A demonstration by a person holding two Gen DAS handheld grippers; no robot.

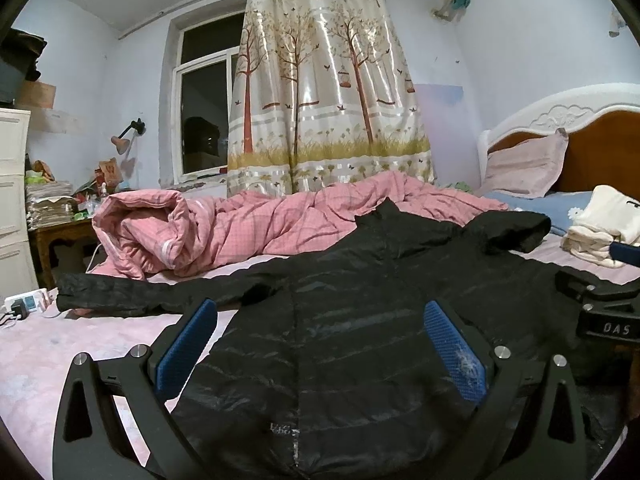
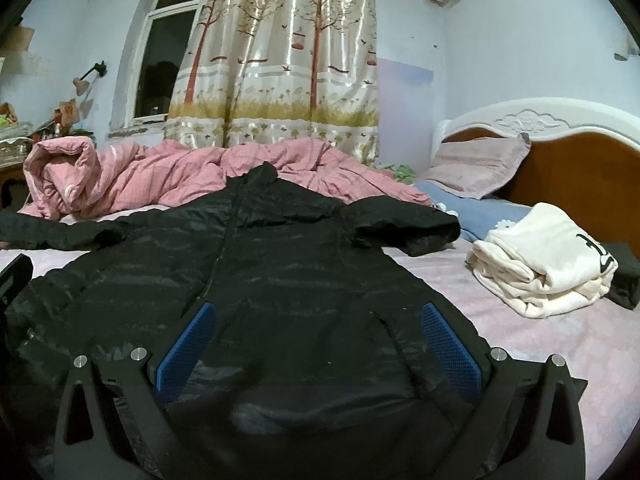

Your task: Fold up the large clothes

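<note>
Left wrist view, catalogued by size. Bed (image 1: 36, 344), pink sheet, under both my tongs. Black padded coat (image 1: 340, 320), the task's thing: spread flat on the sheet, hem toward me, collar away, zip line running straight ahead between my left tongs (image 1: 320, 344). One sleeve (image 1: 132, 294) stretches out to my left; the hood (image 1: 516, 228) lies bunched ahead to my right. Pink checked quilt (image 1: 224, 232), heaped beyond the coat along the far edge of the bed. Tree-print curtain (image 1: 320, 92) and dark window (image 1: 204, 100) behind the quilt. White headboard (image 1: 568, 112) with a pillow (image 1: 524, 164) far right. Folded cream garment (image 1: 600, 224) lying to the right of the coat. My right tongs (image 1: 604, 304) show at the right edge, resting over the coat's right side; their state is unreadable there. White drawers (image 1: 12, 200) and a cluttered side table (image 1: 60, 216) at far left, a power strip (image 1: 28, 302) on the sheet near the sleeve cuff.

Left tongs: released, blue pads wide apart, coat fabric between them, nothing pinched.

Right wrist view adds: right tongs (image 2: 320, 344) also released, pads spread over the coat's (image 2: 300, 264) right panel; the cream garment (image 2: 548, 264) in full, with a dark item (image 2: 628, 280) beside it; a sliver of my left tongs (image 2: 16, 276) at the left edge. Drawers and power strip do not appear here.
</note>
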